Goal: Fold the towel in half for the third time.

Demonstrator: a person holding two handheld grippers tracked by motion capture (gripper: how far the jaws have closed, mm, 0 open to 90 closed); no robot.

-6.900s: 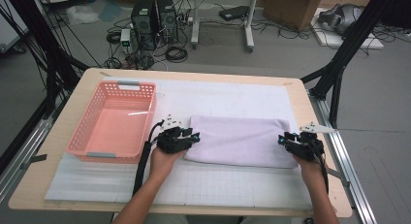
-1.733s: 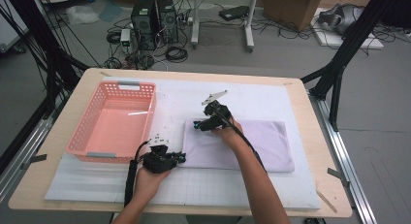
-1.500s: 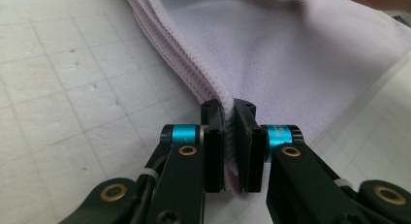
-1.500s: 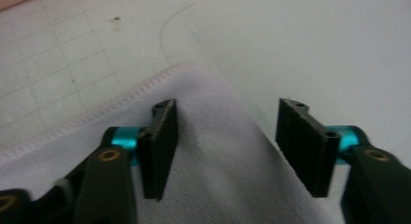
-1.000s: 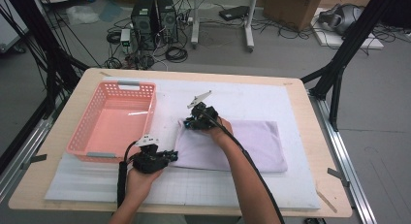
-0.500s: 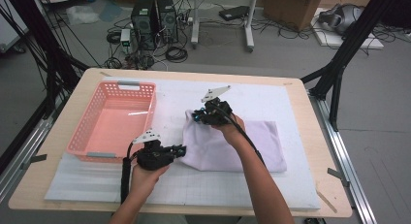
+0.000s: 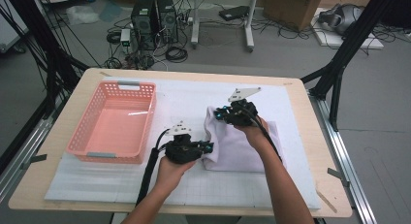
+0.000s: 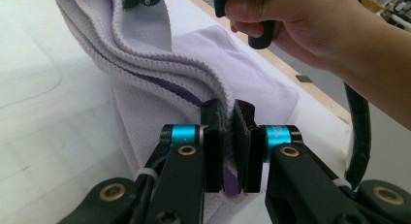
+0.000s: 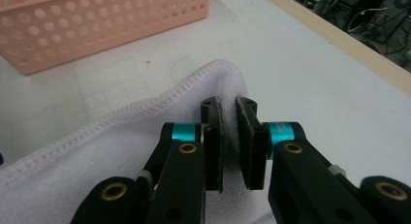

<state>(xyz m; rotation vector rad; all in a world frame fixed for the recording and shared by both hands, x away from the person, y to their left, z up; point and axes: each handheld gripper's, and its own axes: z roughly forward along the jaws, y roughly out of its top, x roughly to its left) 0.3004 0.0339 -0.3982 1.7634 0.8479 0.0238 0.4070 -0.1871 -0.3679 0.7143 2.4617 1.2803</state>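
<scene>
Lavender towel folded on white mat, right of pink basket. Left gripper clamped on near-left stacked edges, jaws nearly closed with layered hems between. Right gripper pinching far-left corner, raised off mat, cloth pressed between pads. Left end lifted, right end resting flat.

Risks: thick stack could creep out of left pads if the pull is uneven; inner layers could slide and skew the fold; dragging the resting end could bunch it.
</scene>
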